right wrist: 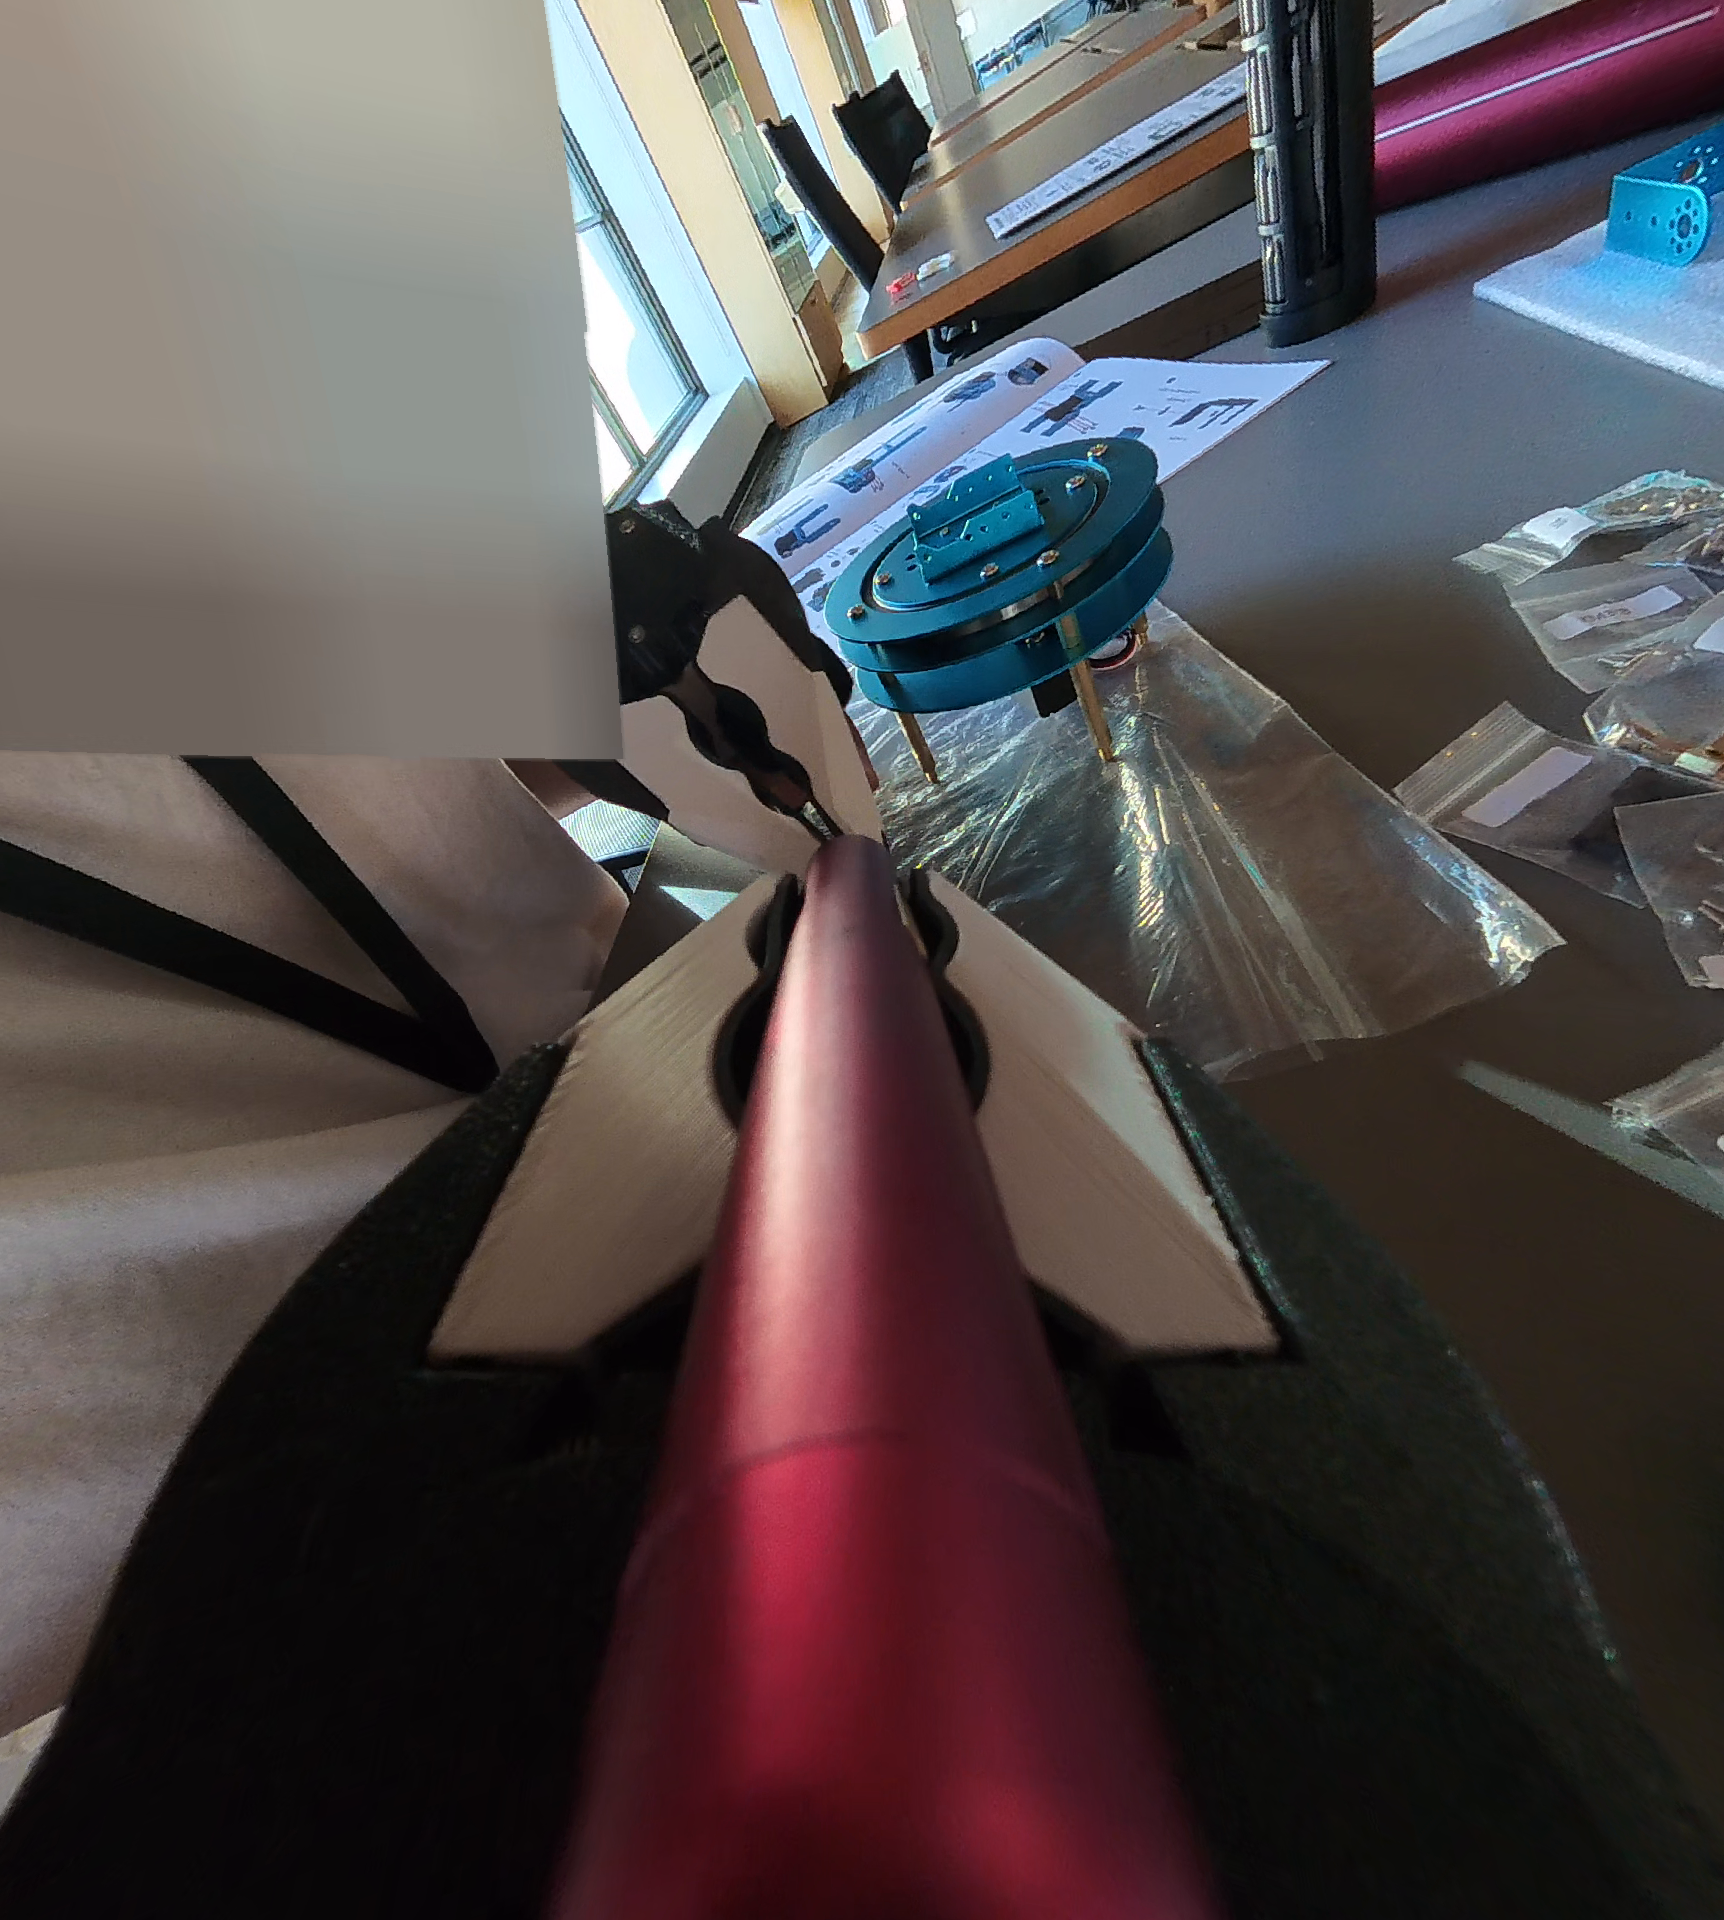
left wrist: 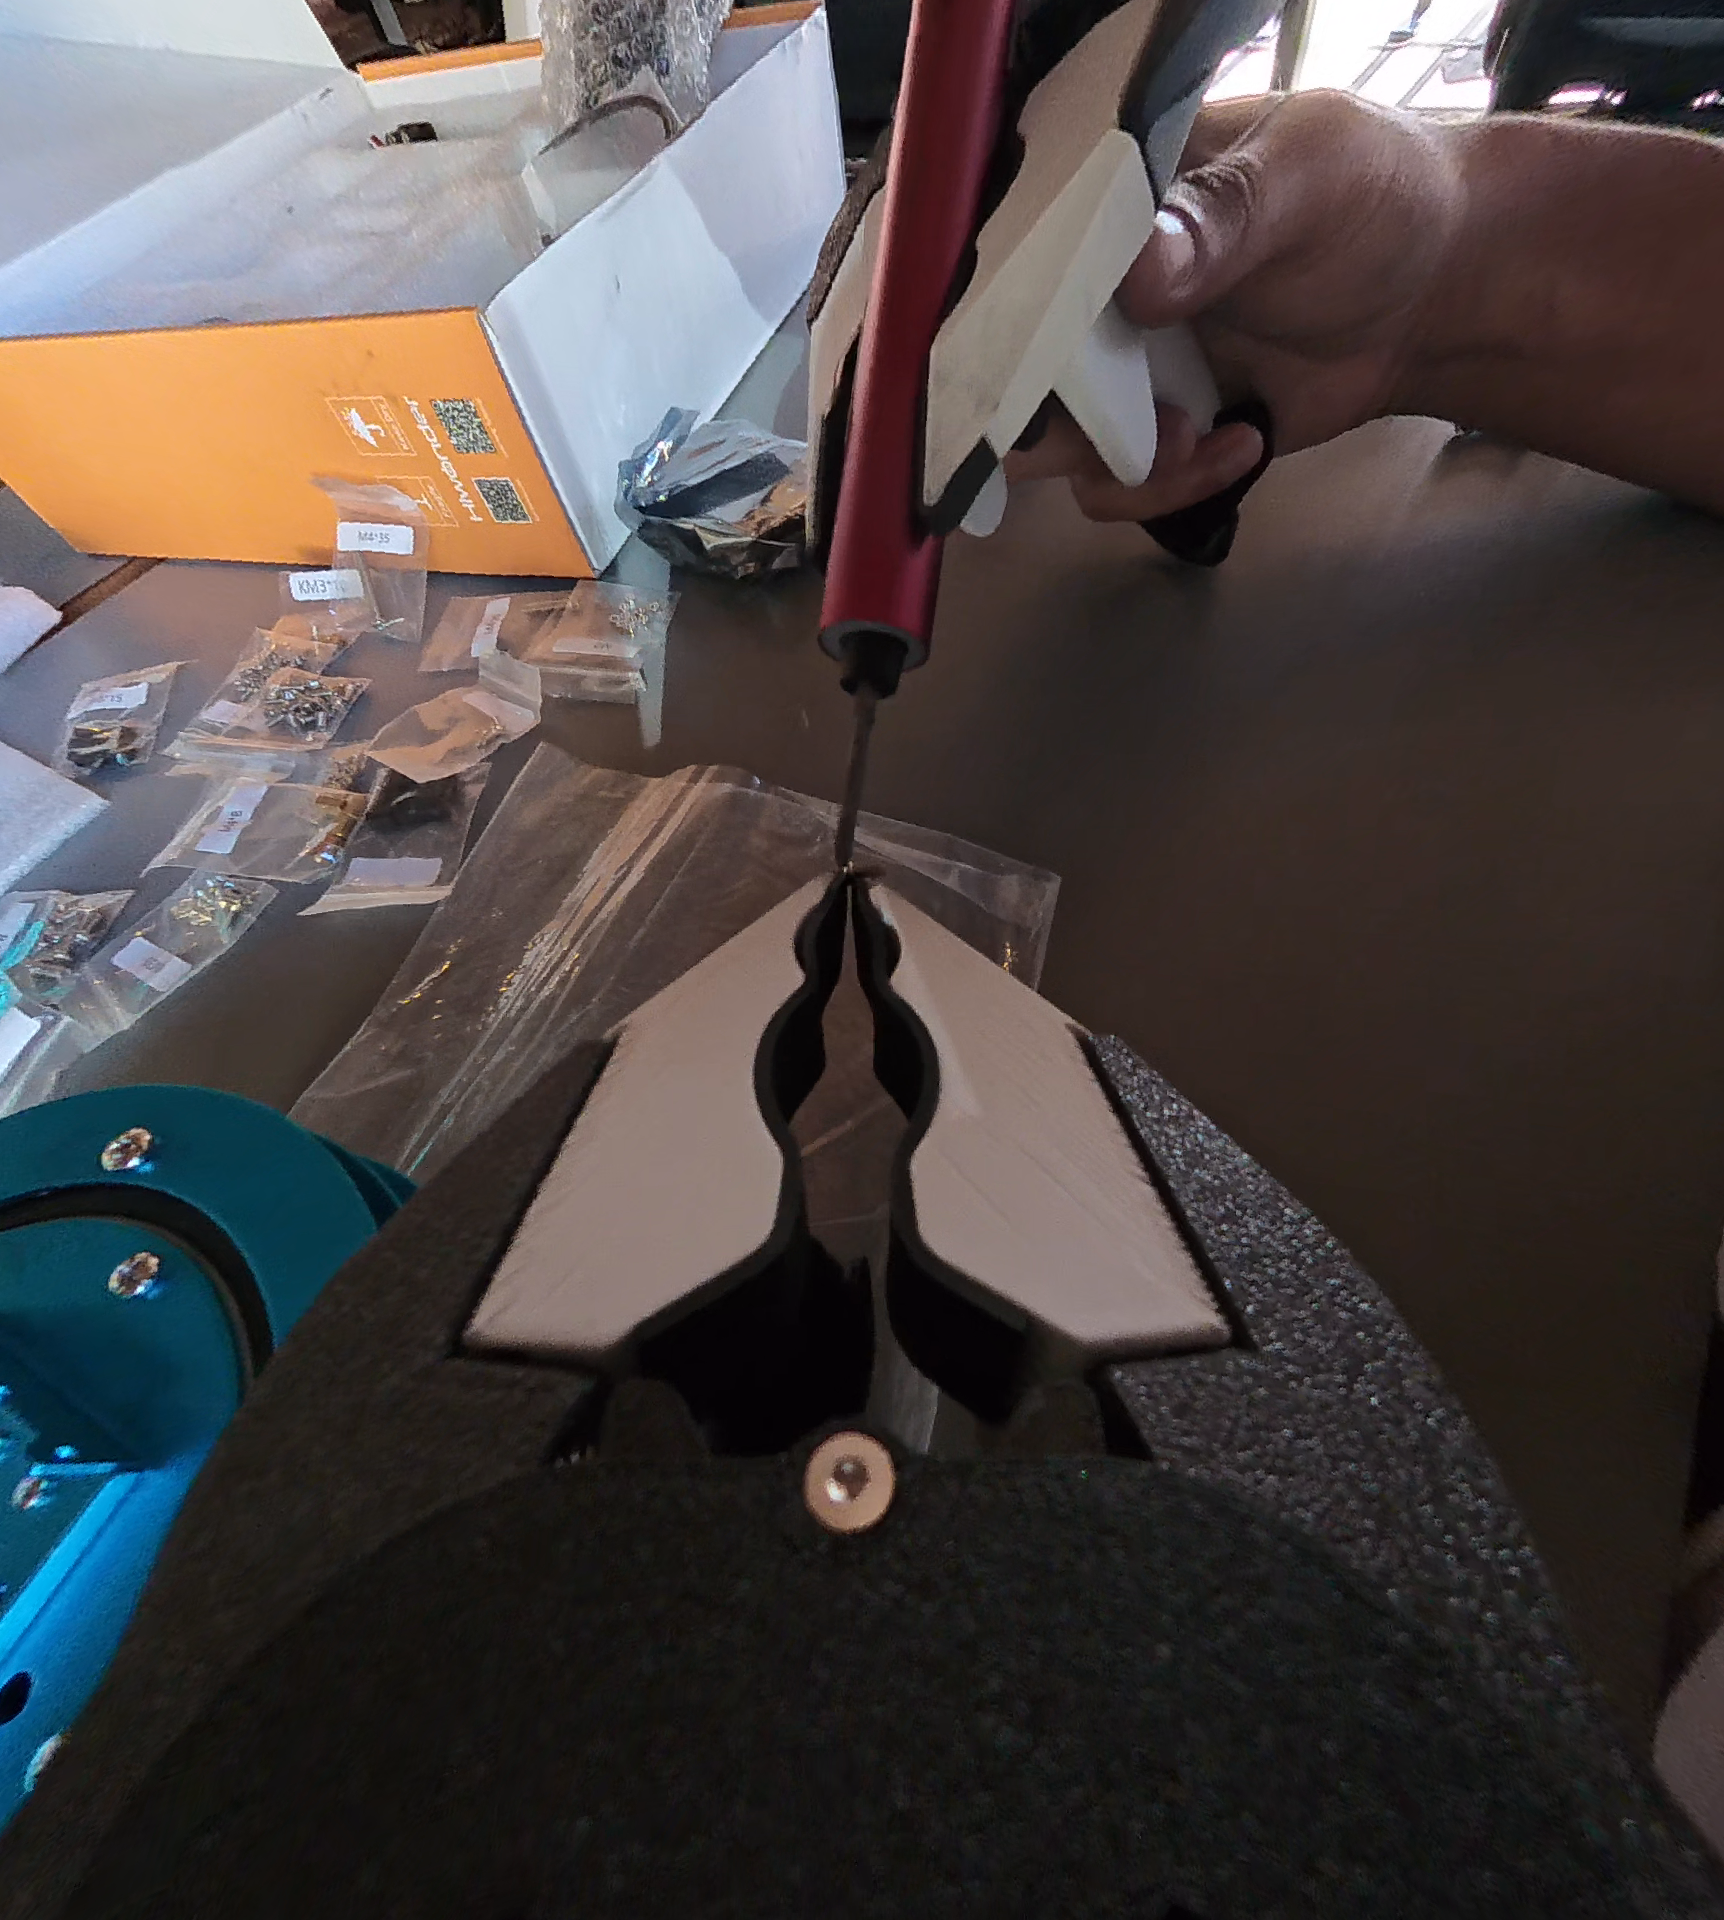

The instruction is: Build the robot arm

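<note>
1. Widest first: the dark bench [left wrist: 1357, 831] carries everything here, with an orange and white box [left wrist: 338, 416] at its far side and an open instruction booklet [right wrist: 1045, 426] lying flat

2. Next down, a teal round base [right wrist: 993, 566] of stacked metal plates stands on brass legs, partly on a clear plastic bag [right wrist: 1201, 831]; it looks rigid and fairly weighty, best gripped by its plate rim rather than the thin legs

3. The red screwdriver [left wrist: 889, 364] hangs above the bench, pointing down; the right claw [right wrist: 853, 883] is clamped around its smooth metal barrel, a person's hand [left wrist: 1284, 291] behind the claw. Stiff, light and likely slippery, I'd say, so a grip mid-barrel in the scalloped pads seems sound

4. Small zip bags of hardware [left wrist: 286, 707] lie scattered on the bench beside the box: limp, crinkly, light, easiest pinched at a corner

5. The left claw [left wrist: 850, 883] is pressed nearly together above the clear bag, tips pinching something tiny and glinting, apparently a small screw [left wrist: 845, 864], though it is too small to be sure

6. The driver's thin bit [left wrist: 860, 769] comes down right to that pinched speck; anything that size drops easily, so a firm tip pinch matters
</note>
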{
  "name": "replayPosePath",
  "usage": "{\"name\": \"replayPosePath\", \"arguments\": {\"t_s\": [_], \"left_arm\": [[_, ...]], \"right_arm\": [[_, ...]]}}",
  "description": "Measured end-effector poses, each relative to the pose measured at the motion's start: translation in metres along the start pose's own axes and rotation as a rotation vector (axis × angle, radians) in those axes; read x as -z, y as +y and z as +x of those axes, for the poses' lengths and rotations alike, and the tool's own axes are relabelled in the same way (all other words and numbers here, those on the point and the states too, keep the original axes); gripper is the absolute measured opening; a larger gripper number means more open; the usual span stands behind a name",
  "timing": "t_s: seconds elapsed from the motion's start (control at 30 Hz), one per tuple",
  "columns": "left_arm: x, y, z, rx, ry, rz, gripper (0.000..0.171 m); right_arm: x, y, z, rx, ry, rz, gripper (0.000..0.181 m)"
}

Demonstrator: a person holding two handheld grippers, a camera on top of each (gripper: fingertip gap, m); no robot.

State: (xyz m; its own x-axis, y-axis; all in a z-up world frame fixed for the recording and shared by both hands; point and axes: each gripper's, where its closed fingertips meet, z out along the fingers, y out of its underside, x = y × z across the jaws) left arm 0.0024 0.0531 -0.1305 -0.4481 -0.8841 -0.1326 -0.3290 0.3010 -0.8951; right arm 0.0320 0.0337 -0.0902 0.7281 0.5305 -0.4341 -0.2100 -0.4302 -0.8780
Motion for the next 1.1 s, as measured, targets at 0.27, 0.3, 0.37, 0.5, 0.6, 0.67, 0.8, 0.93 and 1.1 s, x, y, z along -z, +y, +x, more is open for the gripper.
{"name": "replayPosePath", "arguments": {"t_s": [0.27,0.3,0.37,0.5,0.6,0.67,0.8,0.93,1.1], "left_arm": [[0.002,0.001,-0.002,-0.036,-0.019,-0.012,0.0],[0.002,0.001,-0.002,-0.041,-0.022,-0.015,0.0],[0.003,0.0,-0.001,-0.049,-0.018,-0.013,0.0],[0.003,-0.001,0.002,-0.075,-0.009,-0.008,0.0],[0.003,0.001,0.004,-0.075,-0.004,-0.015,0.0],[0.003,0.002,0.005,-0.067,0.004,-0.018,0.0],[0.003,0.005,0.001,-0.113,-0.025,-0.05,0.0],[0.002,0.014,0.0,-0.231,-0.05,-0.112,0.001],[-0.001,0.027,0.005,-0.402,-0.041,-0.179,0.001]], "right_arm": [[0.001,0.0,0.002,0.01,0.016,-0.005,0.021],[0.002,-0.001,0.002,0.01,0.015,0.001,0.021],[0.002,-0.001,0.002,0.01,0.019,-0.001,0.02],[-0.001,0.0,-0.001,0.013,0.001,-0.004,0.021],[-0.003,0.002,-0.002,0.014,-0.005,-0.016,0.021],[-0.002,0.004,-0.001,0.017,0.001,-0.03,0.021],[-0.002,0.005,-0.002,0.013,-0.006,-0.035,0.021],[-0.003,0.009,-0.001,0.018,0.005,-0.055,0.021],[-0.007,0.012,-0.001,0.02,0.008,-0.074,0.02]]}}
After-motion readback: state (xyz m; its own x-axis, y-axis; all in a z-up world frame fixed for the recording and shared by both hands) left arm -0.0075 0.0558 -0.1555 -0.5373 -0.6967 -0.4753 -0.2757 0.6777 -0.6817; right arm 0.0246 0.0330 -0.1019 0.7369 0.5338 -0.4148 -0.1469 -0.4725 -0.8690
